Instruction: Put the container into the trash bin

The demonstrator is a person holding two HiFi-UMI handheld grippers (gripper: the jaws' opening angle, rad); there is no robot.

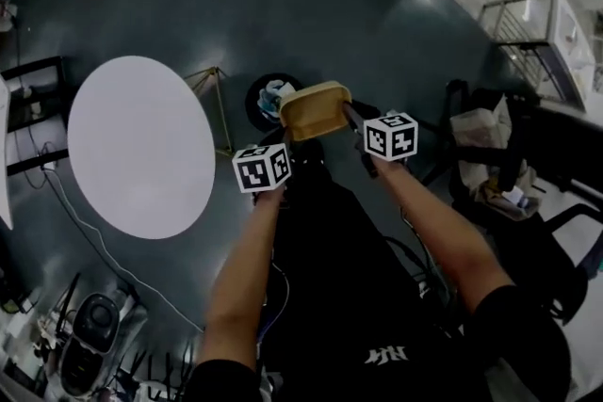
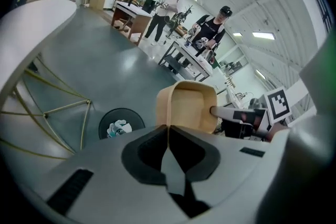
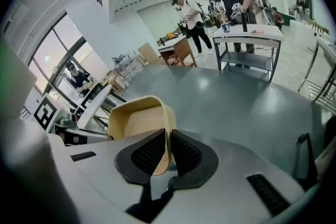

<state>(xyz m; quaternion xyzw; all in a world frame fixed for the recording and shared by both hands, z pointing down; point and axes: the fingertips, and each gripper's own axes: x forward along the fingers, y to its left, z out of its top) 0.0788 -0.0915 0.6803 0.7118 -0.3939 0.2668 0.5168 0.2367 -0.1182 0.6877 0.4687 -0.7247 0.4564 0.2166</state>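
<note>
Left gripper (image 2: 168, 136) is clamped on one thin side wall of the container (image 1: 316, 108), right gripper (image 3: 169, 152) on the opposite wall. Container is tan, rectangular, rounded corners, empty, open side facing up. It's held in the air, partly over the black round trash bin (image 1: 252, 105), which has crumpled waste inside. White round table (image 1: 141, 146) stands beside the bin.

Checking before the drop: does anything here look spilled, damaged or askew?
Nothing stands out. The left hand-held gripper and right hand-held gripper clamp the container by its rim, undamaged; the trash bin stands upright, nothing spilled beside it.
</note>
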